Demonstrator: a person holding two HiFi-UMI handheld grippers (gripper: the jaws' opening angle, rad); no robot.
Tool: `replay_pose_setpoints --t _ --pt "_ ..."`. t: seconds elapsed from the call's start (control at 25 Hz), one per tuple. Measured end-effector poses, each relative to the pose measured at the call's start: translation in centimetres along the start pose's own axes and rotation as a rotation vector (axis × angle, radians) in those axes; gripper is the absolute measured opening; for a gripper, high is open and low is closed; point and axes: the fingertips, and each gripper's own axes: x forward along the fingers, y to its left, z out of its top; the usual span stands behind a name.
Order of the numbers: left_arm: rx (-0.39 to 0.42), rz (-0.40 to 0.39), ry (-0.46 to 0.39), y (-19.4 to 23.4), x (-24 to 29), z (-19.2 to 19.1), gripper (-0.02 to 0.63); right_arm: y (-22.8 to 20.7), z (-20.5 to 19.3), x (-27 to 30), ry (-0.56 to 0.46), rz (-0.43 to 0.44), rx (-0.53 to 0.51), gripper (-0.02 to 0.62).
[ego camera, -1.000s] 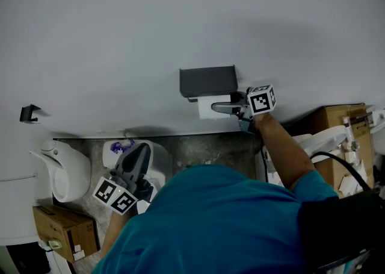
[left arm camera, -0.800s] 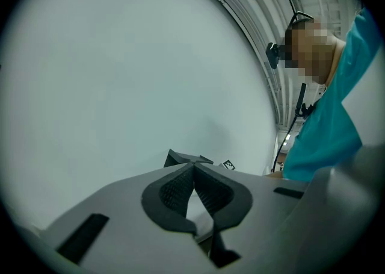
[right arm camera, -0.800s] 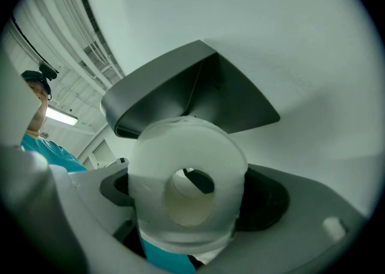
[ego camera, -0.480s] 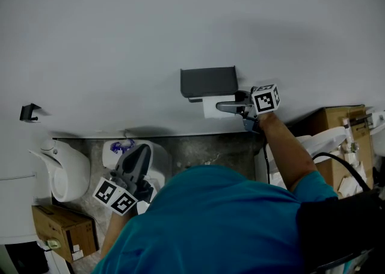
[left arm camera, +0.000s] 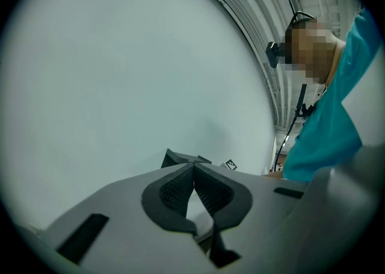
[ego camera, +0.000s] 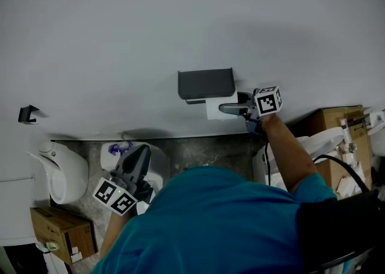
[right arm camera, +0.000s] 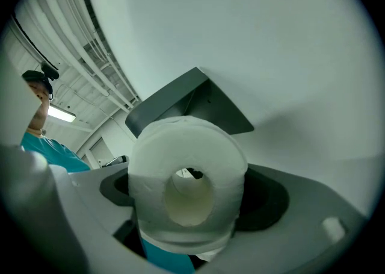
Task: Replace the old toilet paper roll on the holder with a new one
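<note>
Toilet paper roll sits clamped by its sides in the right tongs just under the wall holder — core unobstructed, presumably for sliding on or off — while the left tongs, closed and empty, hang low.

A soft, matt white paper toilet roll sits between the right gripper's smooth grey plastic fingers, with a matt dark grey holder beyond them.

We see a mottled grey floor below the wall, carrying a white ceramic fixture, a cardboard box beside it, and a second cardboard box at the right.
</note>
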Motion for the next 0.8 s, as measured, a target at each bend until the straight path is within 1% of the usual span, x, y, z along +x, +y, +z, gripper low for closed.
replay_pose_setpoints --t 0.32,0.8 --pt "-0.002 -0.008 0.002 -0.4 0.6 -0.1 0.009 -0.4 0.0 -1.4 -0.002 -0.013 -0.001 0.443" --pt "-0.006 -0.013 -0.004 0.2 0.2 0.1 0.009 -0.5 0.1 -2.2 0.002 -0.034 -0.007 0.443"
